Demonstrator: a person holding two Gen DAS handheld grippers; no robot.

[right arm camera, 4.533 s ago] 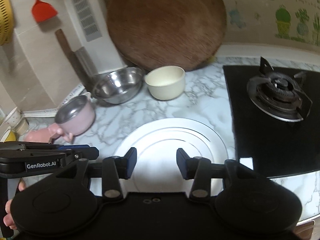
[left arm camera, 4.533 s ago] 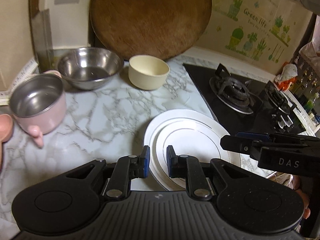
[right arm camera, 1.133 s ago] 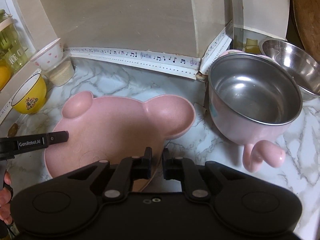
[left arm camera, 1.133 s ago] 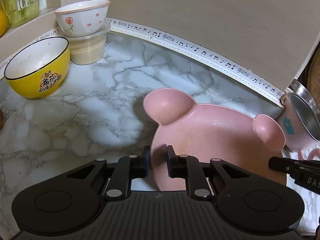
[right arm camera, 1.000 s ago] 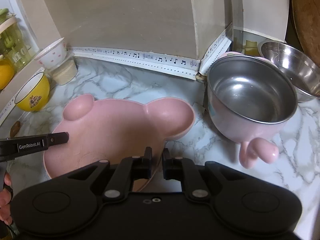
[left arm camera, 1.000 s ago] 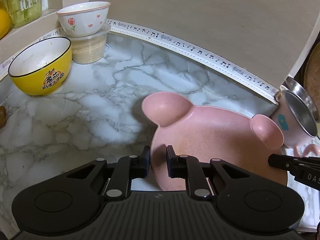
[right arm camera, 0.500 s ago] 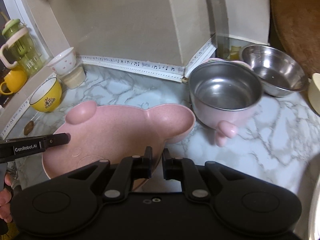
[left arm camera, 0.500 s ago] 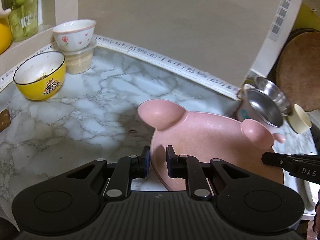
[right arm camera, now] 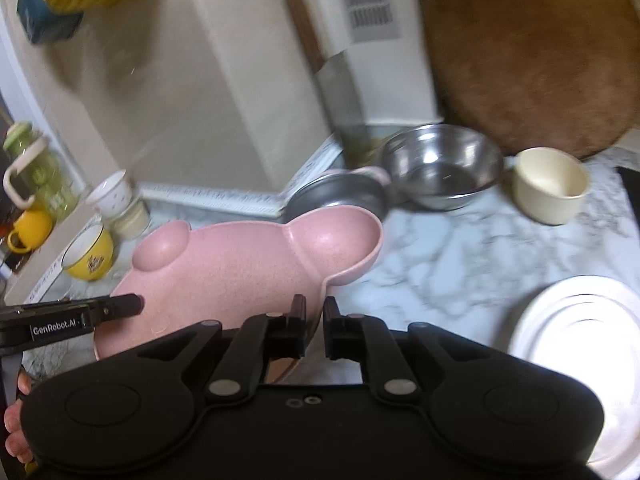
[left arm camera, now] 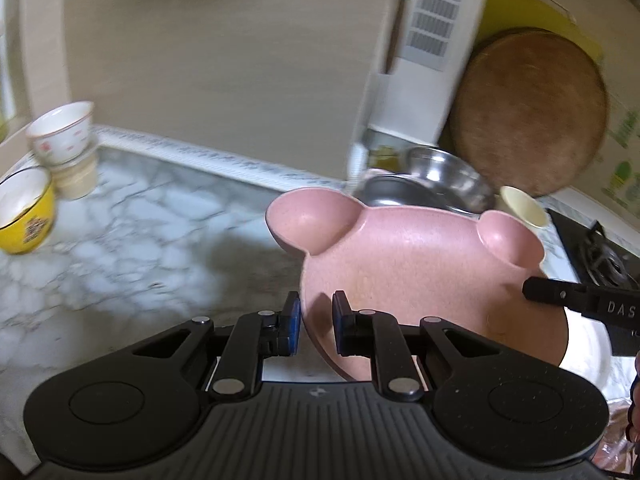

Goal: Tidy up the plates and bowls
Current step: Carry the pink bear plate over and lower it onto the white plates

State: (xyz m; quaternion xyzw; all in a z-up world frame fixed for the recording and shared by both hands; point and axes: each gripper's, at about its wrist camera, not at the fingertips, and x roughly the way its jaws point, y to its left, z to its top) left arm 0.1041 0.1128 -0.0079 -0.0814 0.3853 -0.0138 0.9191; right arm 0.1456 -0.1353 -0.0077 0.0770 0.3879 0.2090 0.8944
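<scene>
1. Above the marble worktop, a pink plate hangs between the two claws, clear of the surface and tilted slightly.
2. Its outline is an animal head: one broad shallow basin with two small round ear wells on the far edge, the left ear larger in the left wrist view.
3. Its material is matte, finely speckled pink, with a raised rim all round; the inside looks bare.
4. Left claw is clamped on the near left rim, which passes between its blue-padded fingers.
5. Right claw is closed on the opposite rim, its jaws nearly together with the thin edge pinched between them.
6. Behind the plate stand a steel-lined pink pot, a steel bowl and a cream cup, beside a round wooden board leaning on the wall.
7. Right of the plate, stacked white plates lie on the worktop.
8. Far left, a yellow bowl and a white patterned bowl sit by the wall; both views are motion-blurred.
</scene>
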